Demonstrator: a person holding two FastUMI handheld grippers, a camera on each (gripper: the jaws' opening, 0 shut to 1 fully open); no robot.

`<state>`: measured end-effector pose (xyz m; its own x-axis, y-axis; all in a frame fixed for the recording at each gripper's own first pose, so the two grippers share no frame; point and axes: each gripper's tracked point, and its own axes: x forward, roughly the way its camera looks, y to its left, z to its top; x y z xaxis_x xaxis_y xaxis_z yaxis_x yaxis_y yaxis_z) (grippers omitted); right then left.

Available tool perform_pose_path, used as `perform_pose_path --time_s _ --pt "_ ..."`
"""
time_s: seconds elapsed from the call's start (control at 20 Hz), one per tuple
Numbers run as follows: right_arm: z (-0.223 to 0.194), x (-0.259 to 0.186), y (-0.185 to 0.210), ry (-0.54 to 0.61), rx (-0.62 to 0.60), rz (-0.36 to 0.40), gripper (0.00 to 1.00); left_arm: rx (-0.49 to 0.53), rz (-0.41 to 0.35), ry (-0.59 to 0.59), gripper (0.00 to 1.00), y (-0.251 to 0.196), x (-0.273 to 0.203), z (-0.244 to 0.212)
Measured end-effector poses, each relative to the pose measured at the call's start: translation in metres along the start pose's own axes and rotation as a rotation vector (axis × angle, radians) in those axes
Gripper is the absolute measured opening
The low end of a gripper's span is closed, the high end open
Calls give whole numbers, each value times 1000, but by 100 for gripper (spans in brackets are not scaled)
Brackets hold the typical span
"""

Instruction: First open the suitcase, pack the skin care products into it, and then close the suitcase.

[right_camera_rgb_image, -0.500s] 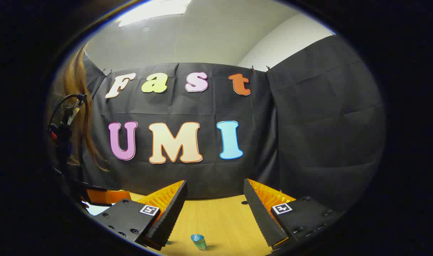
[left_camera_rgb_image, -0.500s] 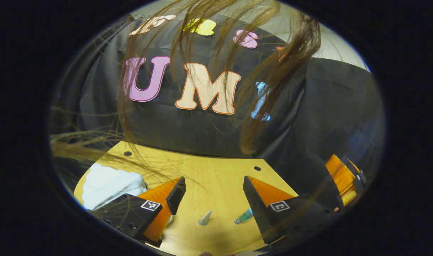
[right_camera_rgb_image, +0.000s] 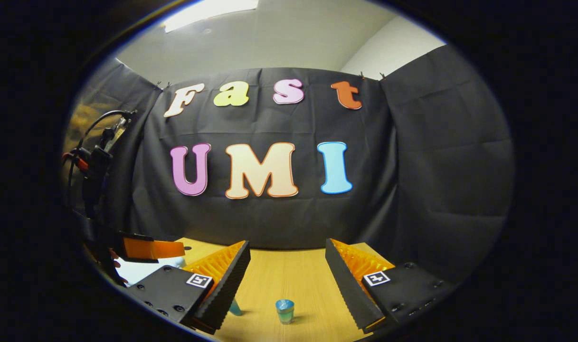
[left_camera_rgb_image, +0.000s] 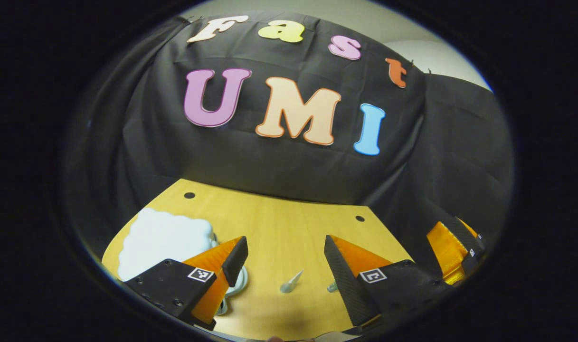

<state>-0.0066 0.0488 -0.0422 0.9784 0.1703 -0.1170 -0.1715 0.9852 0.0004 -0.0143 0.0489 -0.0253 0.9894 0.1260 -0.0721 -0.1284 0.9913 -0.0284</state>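
My left tongs (left_camera_rgb_image: pixel 285 254) hang wide open and empty above the wooden table (left_camera_rgb_image: pixel 279 223), so the white puffy suitcase (left_camera_rgb_image: pixel 163 237), just left of them, is closest to that hand. Ahead lies a small pointed tube (left_camera_rgb_image: pixel 291 281). My right tongs (right_camera_rgb_image: pixel 286 261) gape too, over a stubby blue jar (right_camera_rgb_image: pixel 284 311).

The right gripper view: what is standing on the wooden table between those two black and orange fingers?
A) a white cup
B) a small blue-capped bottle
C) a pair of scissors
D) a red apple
B: a small blue-capped bottle stands upright on the table, in the gap of the open right gripper, touching neither finger.
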Motion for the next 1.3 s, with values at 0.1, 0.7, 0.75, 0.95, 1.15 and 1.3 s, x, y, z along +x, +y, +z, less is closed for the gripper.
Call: perform_pose_path --time_s 0.1,0.7,0.75,0.95,1.15,1.3 --pt "-4 3 4 12 10 23 99 -29 36 40 95 21 3 -9" --pt "-22 7 -14 62 53 14 99 -124 114 332 94 83 54 -59" --pt "-22 7 -16 61 55 11 100 -130 111 362 93 84 59 -65" --pt "-25 8 -21 72 69 2 99 -142 136 524 88 87 79 -94" --pt "-30 6 -25 86 78 -9 99 -167 146 661 83 86 93 -121" --pt "-32 4 -28 90 75 -17 99 -113 198 719 83 97 103 -133"
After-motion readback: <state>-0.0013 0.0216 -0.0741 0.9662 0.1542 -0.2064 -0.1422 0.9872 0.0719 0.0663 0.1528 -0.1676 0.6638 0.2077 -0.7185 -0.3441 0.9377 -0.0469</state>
